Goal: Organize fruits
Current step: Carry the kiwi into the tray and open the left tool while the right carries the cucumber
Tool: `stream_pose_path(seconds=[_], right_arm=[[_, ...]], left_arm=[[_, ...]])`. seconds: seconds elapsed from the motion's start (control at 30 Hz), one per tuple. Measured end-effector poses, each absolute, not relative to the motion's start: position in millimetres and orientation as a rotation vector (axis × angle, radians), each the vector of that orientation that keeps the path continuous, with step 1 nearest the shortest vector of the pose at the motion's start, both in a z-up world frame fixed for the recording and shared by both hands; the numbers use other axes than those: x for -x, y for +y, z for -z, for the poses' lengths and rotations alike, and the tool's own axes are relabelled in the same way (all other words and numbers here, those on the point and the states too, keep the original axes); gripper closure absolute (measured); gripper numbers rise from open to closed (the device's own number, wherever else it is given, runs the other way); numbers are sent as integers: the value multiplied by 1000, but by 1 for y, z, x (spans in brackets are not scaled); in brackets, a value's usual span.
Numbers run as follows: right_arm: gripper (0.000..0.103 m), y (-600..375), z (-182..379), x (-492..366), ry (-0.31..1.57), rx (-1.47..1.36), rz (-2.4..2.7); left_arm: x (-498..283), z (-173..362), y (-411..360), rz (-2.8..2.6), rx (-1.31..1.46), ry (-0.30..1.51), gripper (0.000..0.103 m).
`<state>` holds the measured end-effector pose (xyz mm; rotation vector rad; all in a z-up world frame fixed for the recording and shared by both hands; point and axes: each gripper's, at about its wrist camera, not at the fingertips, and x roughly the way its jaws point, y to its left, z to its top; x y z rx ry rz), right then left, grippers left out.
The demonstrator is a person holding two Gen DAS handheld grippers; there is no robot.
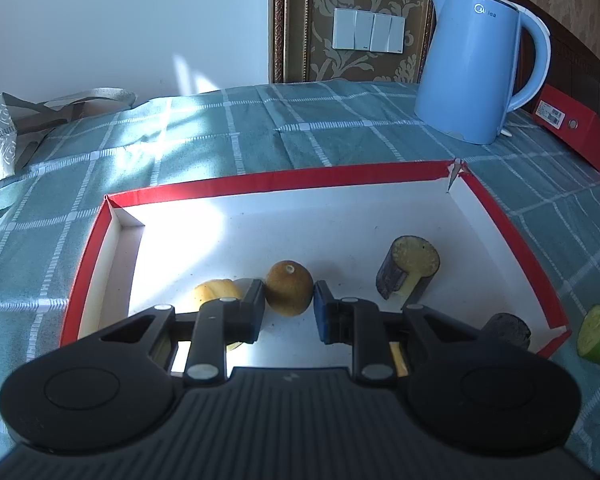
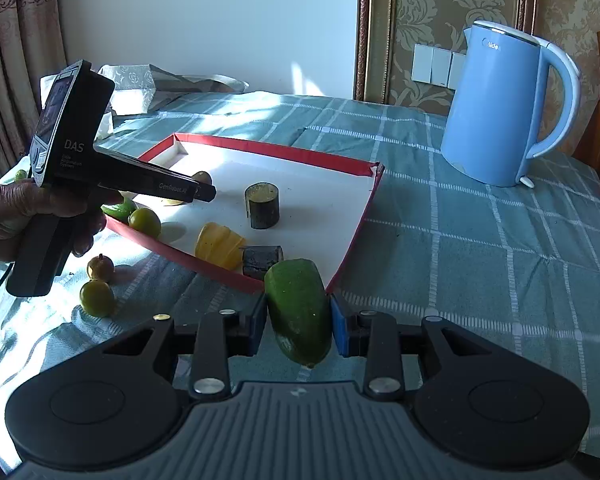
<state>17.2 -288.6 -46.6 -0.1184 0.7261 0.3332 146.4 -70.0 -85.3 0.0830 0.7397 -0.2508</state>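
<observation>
A red-rimmed white tray lies on the checked cloth; it also shows in the right wrist view. My left gripper is over the tray with its pads on both sides of a brown kiwi, shut on it. A yellow piece lies left of it, a cut eggplant chunk right. My right gripper is shut on a green cut fruit piece just outside the tray's near corner. In that view the left gripper reaches into the tray.
A blue kettle stands at the back right, a red box beside it. Small green and brown fruits lie on the cloth left of the tray. A dark chunk and a yellow piece sit at the tray's near rim. A silver bag lies far left.
</observation>
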Motion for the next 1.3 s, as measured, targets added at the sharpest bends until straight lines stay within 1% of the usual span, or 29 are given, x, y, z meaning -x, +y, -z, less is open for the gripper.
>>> stream_pose_path(seconds=[0.37, 0.8, 0.9, 1.23, 1.3], right_arm=[[70, -288, 48, -20, 734, 113, -335], [70, -287, 49, -20, 736, 106, -335], [70, -287, 48, -20, 733, 104, -334], [70, -286, 44, -18, 717, 107, -333], [70, -286, 42, -18, 711, 110, -333]], left_arm=[[-148, 88, -70, 241, -81, 745, 79], [-145, 84, -72, 238, -94, 736, 69], [-142, 82, -71, 239, -92, 729, 65], [-133, 74, -67, 236, -88, 717, 62], [-129, 71, -64, 238, -85, 712, 59]])
